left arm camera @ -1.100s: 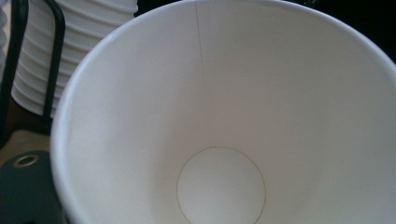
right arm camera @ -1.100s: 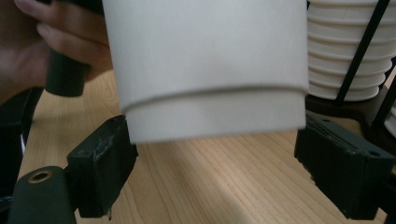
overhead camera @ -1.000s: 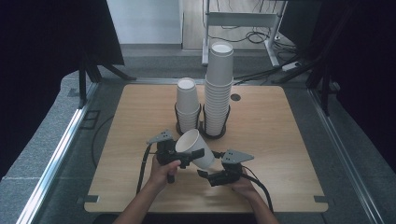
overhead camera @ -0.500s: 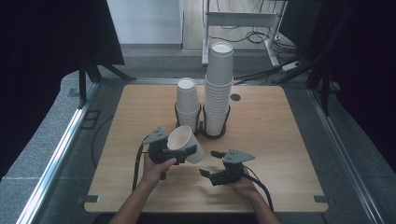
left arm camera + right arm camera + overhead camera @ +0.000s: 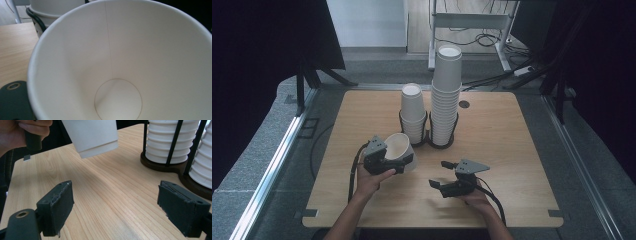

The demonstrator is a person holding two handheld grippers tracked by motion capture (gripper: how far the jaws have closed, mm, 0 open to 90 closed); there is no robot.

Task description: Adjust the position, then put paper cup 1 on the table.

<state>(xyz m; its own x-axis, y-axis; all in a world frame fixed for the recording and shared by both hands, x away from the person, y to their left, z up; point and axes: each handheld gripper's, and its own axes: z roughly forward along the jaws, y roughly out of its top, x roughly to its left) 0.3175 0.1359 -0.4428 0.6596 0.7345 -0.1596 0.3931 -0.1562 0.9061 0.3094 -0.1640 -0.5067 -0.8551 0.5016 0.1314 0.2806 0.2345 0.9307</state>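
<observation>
Moved: we swing cup (image 5: pixel 399 150) leftward, mouth up | left gripper (image 5: pixel 388 162) pinching cup | right gripper (image 5: pixel 443 175) spread, empty | left: stacking onto short stack (image 5: pixel 413 111).

The left claw (image 5: pixel 399 162) has tipped its paper cup (image 5: pixel 401 150) mouth-up, away from the right claw (image 5: pixel 443 175).

Looks like a lab or test room set up for recording. Bare wooden bench (image 5: pixel 512 150) on grey carpet (image 5: pixel 257 150), hemmed in left and right by black curtains (image 5: pixel 262 50). Metal rail (image 5: pixel 272 170) along the floor at the left. Behind, a steel frame (image 5: pixel 472 22) with loose cables (image 5: pixel 477 42) and perhaps a power strip (image 5: pixel 527 71), too small to be sure.
</observation>
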